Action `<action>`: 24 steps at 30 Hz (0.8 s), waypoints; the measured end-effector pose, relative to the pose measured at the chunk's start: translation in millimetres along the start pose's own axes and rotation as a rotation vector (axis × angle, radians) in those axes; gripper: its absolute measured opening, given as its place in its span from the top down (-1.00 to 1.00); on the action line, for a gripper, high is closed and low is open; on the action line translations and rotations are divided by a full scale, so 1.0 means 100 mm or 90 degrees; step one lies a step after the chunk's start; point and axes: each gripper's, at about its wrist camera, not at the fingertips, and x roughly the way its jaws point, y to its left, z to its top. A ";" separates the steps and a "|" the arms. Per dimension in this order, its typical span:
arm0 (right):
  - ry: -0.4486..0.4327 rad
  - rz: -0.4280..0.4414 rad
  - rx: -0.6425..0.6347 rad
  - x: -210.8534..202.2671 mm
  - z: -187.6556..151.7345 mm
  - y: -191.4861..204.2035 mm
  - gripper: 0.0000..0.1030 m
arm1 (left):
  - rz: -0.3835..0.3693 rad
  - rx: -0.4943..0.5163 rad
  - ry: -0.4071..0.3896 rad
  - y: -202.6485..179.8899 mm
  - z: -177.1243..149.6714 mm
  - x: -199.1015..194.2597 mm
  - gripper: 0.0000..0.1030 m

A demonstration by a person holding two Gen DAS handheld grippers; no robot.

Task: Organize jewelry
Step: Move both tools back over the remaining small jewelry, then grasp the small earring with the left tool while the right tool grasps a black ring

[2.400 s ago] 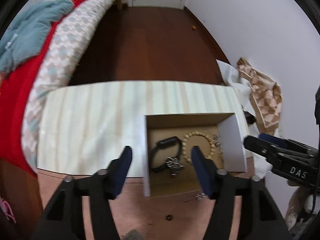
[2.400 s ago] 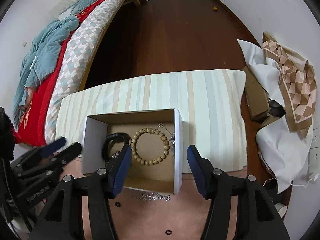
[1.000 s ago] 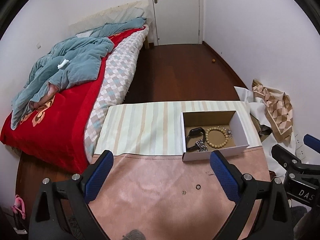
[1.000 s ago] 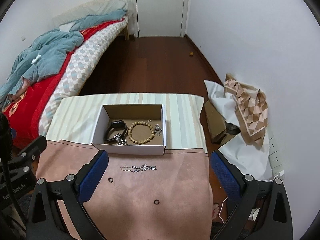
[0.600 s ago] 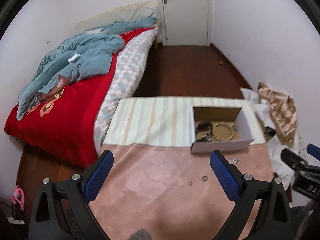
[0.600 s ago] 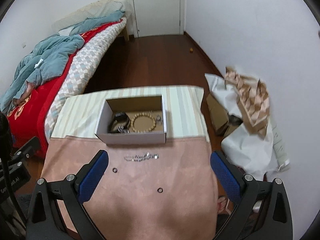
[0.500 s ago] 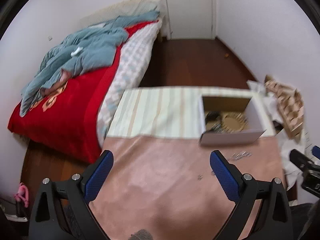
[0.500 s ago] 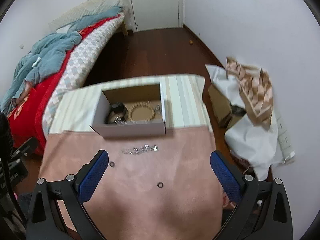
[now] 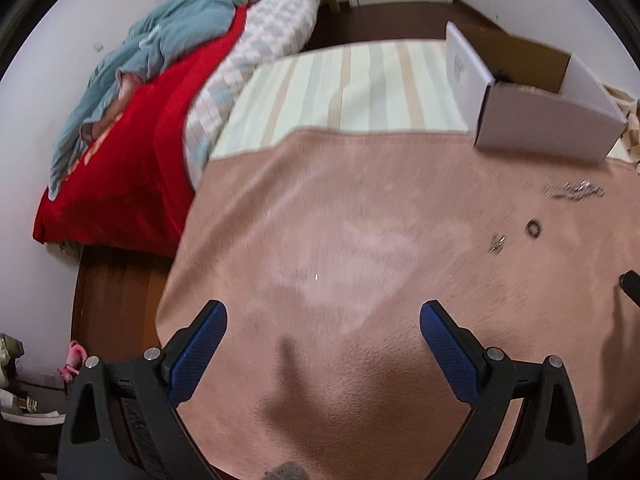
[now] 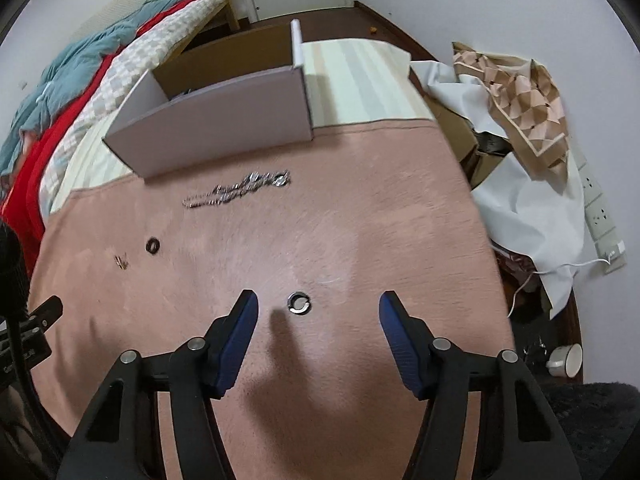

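Both claws have dropped close to the pink bench cloth (image 10: pixel 400 208), and the right claw (image 10: pixel 318 312), empty, has just been narrowing around the silver ring (image 10: pixel 299 303) at lower centre, likely the next box-bound pickup, while the left claw (image 9: pixel 323 322) hangs spread.

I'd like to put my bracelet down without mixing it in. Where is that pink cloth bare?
The pink cloth is bare across its left half, toward the red bedspread. The striped cloth left of the white box is free too. It is crowded below the box: silver chain, small rings.
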 end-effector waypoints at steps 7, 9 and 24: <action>-0.013 -0.033 -0.043 0.08 -0.02 0.17 0.50 | -0.020 0.005 0.018 -0.09 0.00 0.11 -0.92; -0.018 -0.036 -0.046 0.08 -0.03 0.18 0.74 | -0.029 0.007 0.014 -0.13 0.04 0.10 -0.92; -0.011 -0.038 0.004 0.02 0.03 -0.10 0.75 | -0.148 0.026 0.012 -0.70 0.35 0.10 -0.58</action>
